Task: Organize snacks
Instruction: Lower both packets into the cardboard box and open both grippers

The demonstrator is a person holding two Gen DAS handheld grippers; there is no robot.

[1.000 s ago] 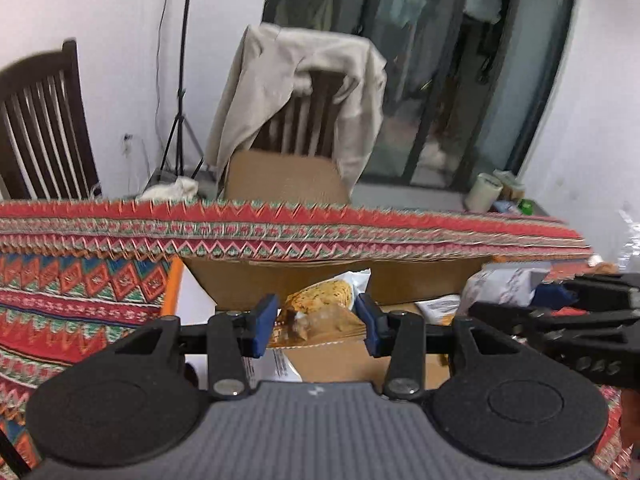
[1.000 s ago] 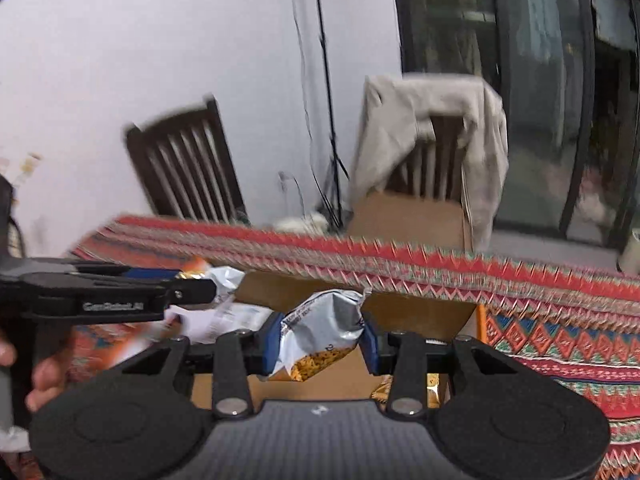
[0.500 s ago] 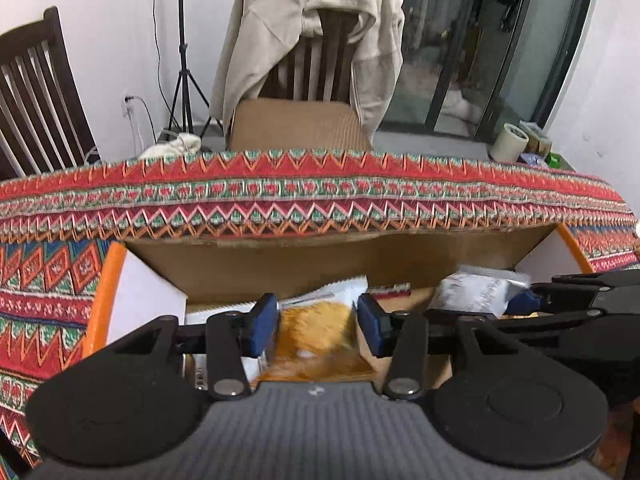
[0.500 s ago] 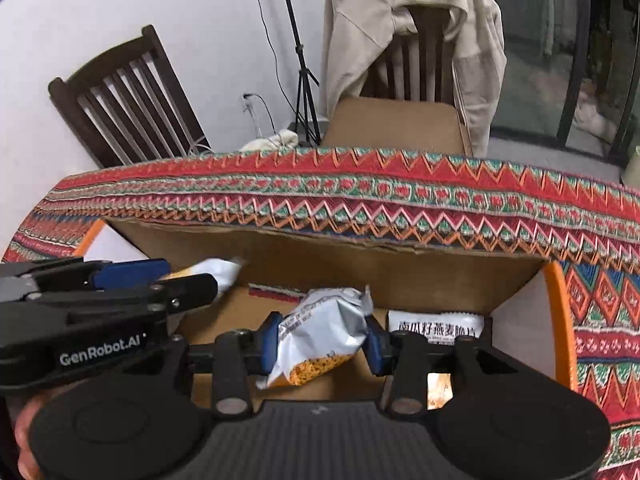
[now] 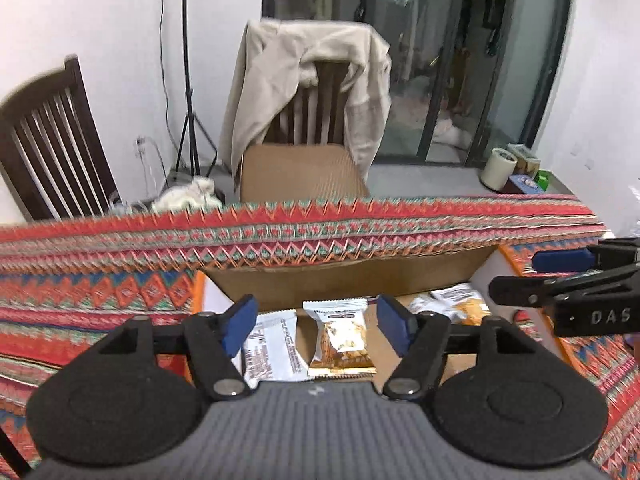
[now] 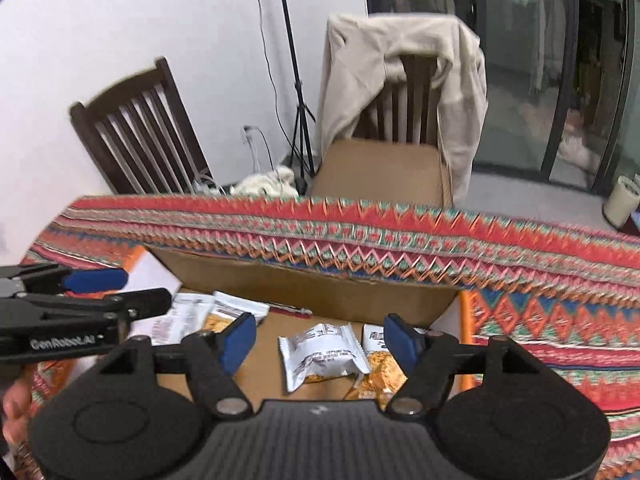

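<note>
A gold-and-white snack pack [image 5: 342, 338] lies flat in the cardboard box [image 5: 344, 276] beside a silver pack [image 6: 322, 356]. Above them, the left gripper [image 5: 318, 324] and right gripper [image 6: 320, 338], its body marked "GenRobot.AI", are opening, holding nothing.

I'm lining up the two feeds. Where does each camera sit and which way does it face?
Left wrist: on the left tongs, angled down into the cardboard box; jaws opening, right tongs alongside.
Right wrist: on the right tongs, same heading; jaws opening, left tongs and a hand alongside.
Shared: box, snack packets, draped chair.
</note>
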